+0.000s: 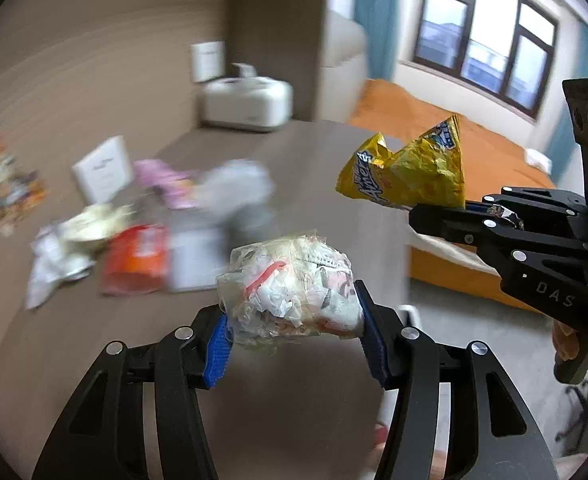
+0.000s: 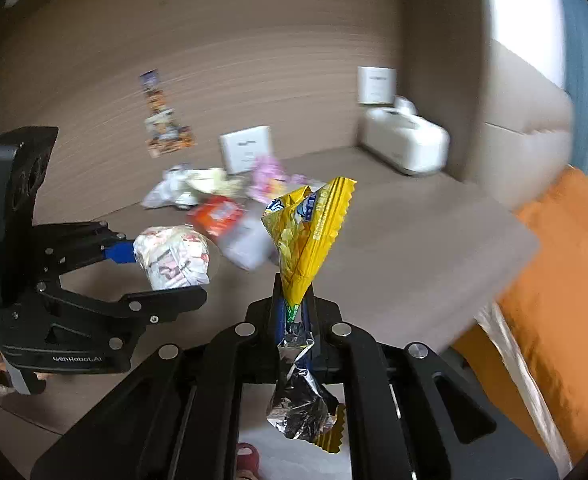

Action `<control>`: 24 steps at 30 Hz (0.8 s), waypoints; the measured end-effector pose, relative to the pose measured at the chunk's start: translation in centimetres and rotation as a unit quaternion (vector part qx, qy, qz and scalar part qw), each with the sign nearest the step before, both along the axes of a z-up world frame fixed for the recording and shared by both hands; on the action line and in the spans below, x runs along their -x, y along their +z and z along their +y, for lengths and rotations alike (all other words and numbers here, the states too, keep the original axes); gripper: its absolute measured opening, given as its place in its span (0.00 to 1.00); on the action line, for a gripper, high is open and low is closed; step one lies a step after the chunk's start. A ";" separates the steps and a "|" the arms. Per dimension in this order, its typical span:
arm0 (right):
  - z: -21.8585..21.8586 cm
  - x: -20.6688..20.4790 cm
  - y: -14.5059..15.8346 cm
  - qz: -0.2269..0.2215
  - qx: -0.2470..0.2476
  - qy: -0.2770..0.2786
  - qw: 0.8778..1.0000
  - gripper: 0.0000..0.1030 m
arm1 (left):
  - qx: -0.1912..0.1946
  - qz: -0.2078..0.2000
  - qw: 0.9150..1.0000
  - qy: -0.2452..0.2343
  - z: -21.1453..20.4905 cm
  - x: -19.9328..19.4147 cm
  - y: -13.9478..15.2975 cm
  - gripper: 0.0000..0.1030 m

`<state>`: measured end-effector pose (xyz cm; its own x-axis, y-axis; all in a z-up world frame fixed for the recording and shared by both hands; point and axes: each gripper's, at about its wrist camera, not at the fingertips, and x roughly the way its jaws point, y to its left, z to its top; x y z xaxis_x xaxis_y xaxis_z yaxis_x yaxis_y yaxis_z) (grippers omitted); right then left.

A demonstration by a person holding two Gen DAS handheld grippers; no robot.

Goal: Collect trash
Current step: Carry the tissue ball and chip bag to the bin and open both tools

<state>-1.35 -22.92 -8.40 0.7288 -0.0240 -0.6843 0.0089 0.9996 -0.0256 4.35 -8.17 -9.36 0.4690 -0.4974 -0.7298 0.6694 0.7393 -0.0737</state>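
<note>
The left gripper point(image 1: 294, 320) clamps a crumpled clear plastic wad point(image 1: 291, 286) between its blue pads point(image 1: 217, 356), above the brown table point(image 1: 302, 400). At two o'clock, the right gripper point(image 2: 294, 300) is clenched on a yellow snack wrapper point(image 2: 308, 232). More litter point(image 1: 133, 256) lies blurred on the table at ten o'clock.

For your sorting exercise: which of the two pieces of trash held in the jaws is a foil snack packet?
The yellow crisp packet in the right gripper, silver inside; the left gripper holds a clear plastic bundle.
</note>
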 end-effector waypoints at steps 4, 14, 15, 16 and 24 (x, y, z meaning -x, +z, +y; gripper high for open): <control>-4.2 3.5 0.6 0.000 0.001 -0.052 0.999 0.08 | -0.004 0.010 0.999 -0.045 -5.3 1.6 -0.6 0.52; -12.9 10.6 -1.0 0.018 -0.011 -0.142 0.990 0.08 | -0.008 0.040 0.990 -0.134 -17.2 4.7 -3.1 0.52; -13.4 10.8 -1.4 0.020 -0.013 -0.146 0.989 0.08 | -0.010 0.045 0.989 -0.142 -18.4 5.0 -3.7 0.52; -14.2 11.2 -2.0 0.025 -0.017 -0.152 0.988 0.08 | -0.014 0.049 0.988 -0.148 -19.3 5.1 -4.2 0.52; -19.9 12.6 -8.7 0.066 -0.057 -0.188 0.978 0.08 | -0.052 0.088 0.976 -0.194 -26.2 5.8 -10.9 0.52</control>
